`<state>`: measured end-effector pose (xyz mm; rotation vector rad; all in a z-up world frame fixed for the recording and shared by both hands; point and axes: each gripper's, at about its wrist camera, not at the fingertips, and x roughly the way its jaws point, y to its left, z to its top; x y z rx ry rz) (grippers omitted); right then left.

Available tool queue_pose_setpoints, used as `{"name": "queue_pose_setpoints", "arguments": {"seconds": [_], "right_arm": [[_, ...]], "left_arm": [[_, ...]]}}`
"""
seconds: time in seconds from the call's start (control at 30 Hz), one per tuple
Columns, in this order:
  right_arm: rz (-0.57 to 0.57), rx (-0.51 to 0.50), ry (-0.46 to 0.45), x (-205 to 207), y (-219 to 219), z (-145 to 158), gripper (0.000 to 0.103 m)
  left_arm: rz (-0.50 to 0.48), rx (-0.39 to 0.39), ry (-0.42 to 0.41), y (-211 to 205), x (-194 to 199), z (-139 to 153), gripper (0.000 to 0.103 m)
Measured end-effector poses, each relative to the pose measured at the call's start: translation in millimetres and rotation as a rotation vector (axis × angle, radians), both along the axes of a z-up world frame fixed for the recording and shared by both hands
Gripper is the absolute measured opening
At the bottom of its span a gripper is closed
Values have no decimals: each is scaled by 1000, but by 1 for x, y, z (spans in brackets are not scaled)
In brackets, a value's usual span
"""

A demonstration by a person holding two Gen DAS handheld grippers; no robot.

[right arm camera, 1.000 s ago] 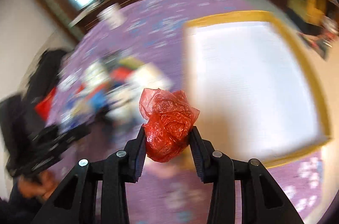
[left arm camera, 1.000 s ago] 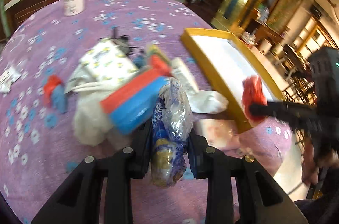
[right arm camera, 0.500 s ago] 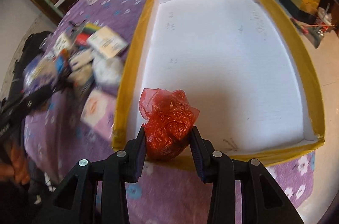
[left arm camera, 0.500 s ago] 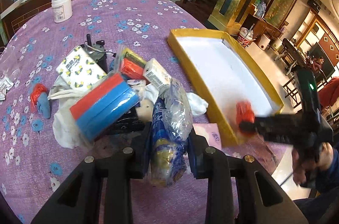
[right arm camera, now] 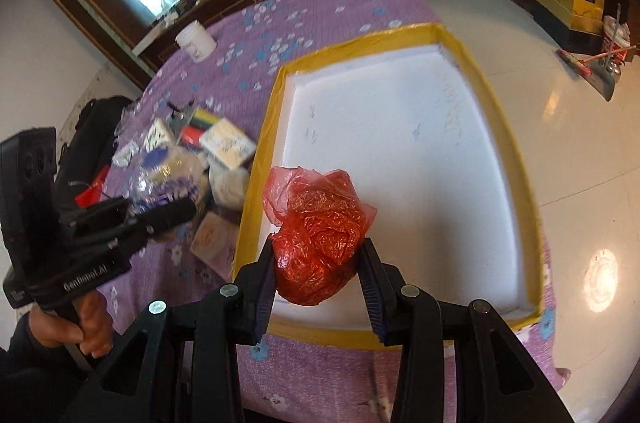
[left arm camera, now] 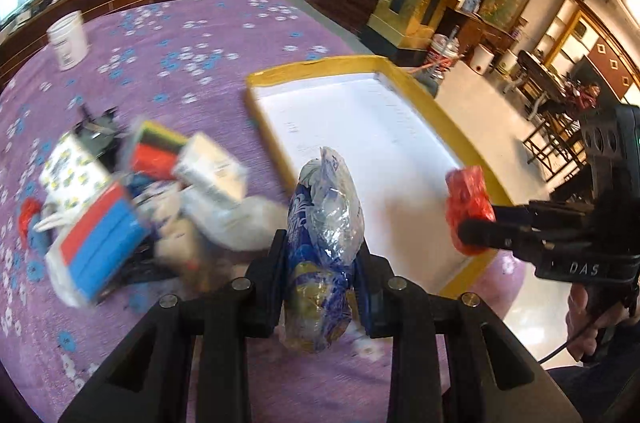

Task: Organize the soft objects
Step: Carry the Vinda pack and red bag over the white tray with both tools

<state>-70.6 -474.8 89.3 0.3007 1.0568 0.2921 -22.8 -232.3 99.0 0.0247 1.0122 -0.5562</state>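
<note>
My left gripper (left arm camera: 322, 263) is shut on a crumpled blue and clear plastic bag (left arm camera: 326, 231), held above the purple tablecloth near the tray's near left corner. My right gripper (right arm camera: 318, 263) is shut on a crumpled red plastic bag (right arm camera: 318, 235), held over the near edge of the yellow-rimmed white tray (right arm camera: 516, 159). The tray's white floor is bare. The red bag (left arm camera: 468, 207) and the tray (left arm camera: 264, 123) also show in the left wrist view. The left gripper with its bag (right arm camera: 164, 179) shows at left in the right wrist view.
A pile of soft things lies left of the tray: a red and blue sponge pack (left arm camera: 100, 243), a patterned packet (left arm camera: 72, 167), a tissue pack (left arm camera: 212, 171), a white cloth (left arm camera: 240, 219). A white jar (left arm camera: 68, 39) stands far back. The table edge and floor lie right of the tray.
Both grippers have moved toward the tray with their bags. The red bag has gone from left of the tray to over its near edge. The left gripper has swung right.
</note>
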Motion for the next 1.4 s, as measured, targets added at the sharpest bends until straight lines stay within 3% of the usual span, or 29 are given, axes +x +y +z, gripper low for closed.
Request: {"name": "queue_pose_setpoints", "arguments": {"seconds": [0.37, 0.77, 1.4], "right_arm": [[-50, 54, -17, 10, -51, 12, 42], [-30, 61, 6, 51, -66, 4, 42], [8, -18, 80, 167, -53, -35, 42]], "left_arm": [[-83, 23, -7, -69, 10, 11, 29], [-38, 32, 17, -95, 43, 3, 29], [91, 105, 102, -92, 140, -66, 28]]}}
